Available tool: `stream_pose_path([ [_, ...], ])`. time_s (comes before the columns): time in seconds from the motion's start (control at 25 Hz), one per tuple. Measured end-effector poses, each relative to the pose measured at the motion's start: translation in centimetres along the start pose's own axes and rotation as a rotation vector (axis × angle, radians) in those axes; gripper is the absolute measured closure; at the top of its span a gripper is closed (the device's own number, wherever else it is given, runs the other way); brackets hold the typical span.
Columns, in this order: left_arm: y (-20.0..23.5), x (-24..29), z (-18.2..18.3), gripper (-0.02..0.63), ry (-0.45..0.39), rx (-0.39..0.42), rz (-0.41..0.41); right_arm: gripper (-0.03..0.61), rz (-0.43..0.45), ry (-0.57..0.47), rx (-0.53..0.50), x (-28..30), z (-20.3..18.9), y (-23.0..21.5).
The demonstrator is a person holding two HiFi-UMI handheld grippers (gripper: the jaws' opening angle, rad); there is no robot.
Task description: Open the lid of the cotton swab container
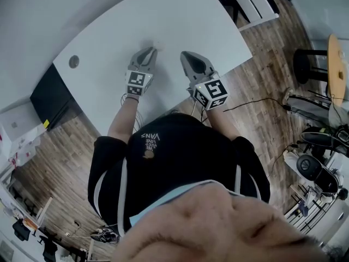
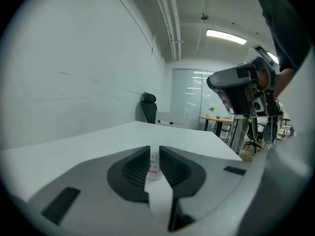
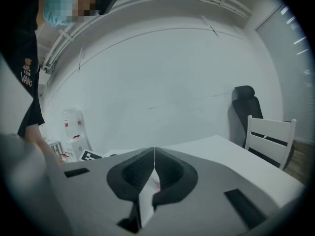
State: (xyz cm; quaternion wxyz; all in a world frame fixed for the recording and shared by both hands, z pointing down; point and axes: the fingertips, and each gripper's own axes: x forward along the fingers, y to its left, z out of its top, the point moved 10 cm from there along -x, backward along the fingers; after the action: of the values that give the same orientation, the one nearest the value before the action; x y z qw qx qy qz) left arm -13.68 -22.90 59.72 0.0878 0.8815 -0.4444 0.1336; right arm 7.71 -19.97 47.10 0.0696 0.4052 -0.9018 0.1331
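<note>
Since left claw (image 2: 155,148) and right claw (image 3: 154,150) are both pinched shut, empty, a forward nudge could topple the cotton swab container (image 2: 154,166) standing mid-frame just beyond the left tips.

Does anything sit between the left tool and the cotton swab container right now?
Nothing visible does. The small clear cotton swab container with a pink label stands on the white table just beyond the shut left tool, with bare tabletop between. The right tool, also shut, is off to one side.
</note>
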Motion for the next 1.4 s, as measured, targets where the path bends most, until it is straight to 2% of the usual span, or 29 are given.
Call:
stream_pose_path([
  [0.2,-0.2,0.4,-0.6,0.576,0.025,-0.018,-0.008,0.566,0.001,0.007,0.002,0.3,-0.1,-0.1],
  [0.32,-0.2,0.9,-0.8,0.469,0.048,-0.034,-0.009,0.566,0.0,0.009,0.004,0.4,-0.1,-0.3],
  [0.6,-0.1,2.1,-0.9,0.37,0.093,0.016,-0.022,0.566,-0.01,0.025,0.016,0.6,-0.5,-0.6],
  [1.12,-0.6,4.9,-1.3,0.351,0.185,0.065,0.001,0.566,-0.028,0.045,0.019,0.7,-1.3,-1.0],
  [1.4,-1.0,5.4,-1.2,0.353,0.227,0.053,0.0,0.566,-0.037,0.043,0.02,0.5,-1.2,-0.8],
])
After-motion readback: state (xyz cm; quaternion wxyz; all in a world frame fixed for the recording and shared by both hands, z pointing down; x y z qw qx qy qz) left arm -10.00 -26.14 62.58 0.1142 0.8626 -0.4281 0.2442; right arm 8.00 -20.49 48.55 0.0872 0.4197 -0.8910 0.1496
